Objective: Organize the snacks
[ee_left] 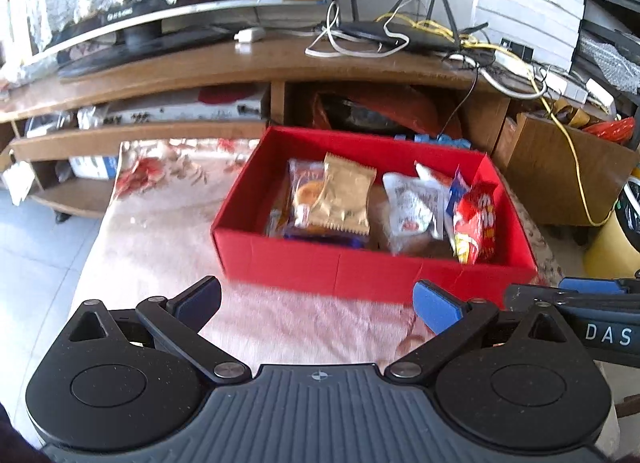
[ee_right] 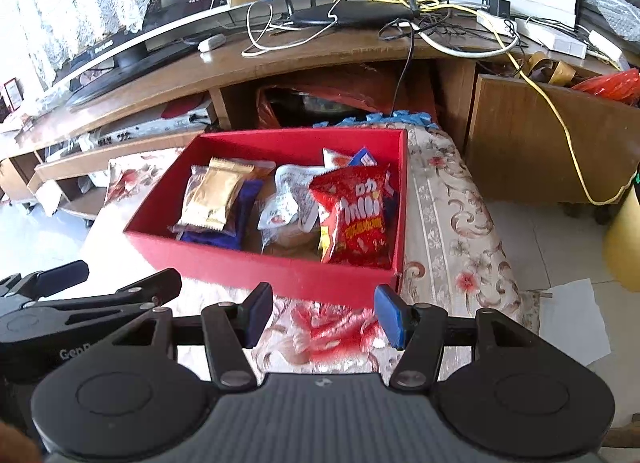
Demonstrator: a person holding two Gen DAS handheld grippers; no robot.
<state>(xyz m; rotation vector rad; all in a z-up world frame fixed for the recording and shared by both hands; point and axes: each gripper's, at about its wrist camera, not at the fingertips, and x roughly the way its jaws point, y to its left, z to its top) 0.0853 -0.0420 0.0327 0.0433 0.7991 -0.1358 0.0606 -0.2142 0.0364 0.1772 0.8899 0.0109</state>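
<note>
The red box (ee_left: 360,267) lies dead ahead of me at twelve o'clock, sitting on the floral cloth (ee_left: 168,255) that covers the bench, its long axis running from nine to three across my view. My left hand-held gripper (ee_left: 318,305) hangs just short of the box's near wall, fingers spread wide with nothing between them; my right hand-held gripper (ee_right: 324,315) sits just beside it at three o'clock, also spread, somewhat narrower, and empty. Both are about equally close to the near wall. From the right one, the red snack bag (ee_right: 356,219) stands at twelve to one o'clock, leaning against the box's right wall, so I judge that arm the nearer for it. The gold packet (ee_left: 346,199) rests at eleven o'clock on a clear-wrapped cake (ee_left: 304,195) and a dark blue packet (ee_right: 236,215), closer to my left side. Between them lies a white pouch (ee_left: 414,205), with a blue-and-white packet (ee_right: 364,159) tucked toward the far right corner. I see no snack left outside the box.
</note>
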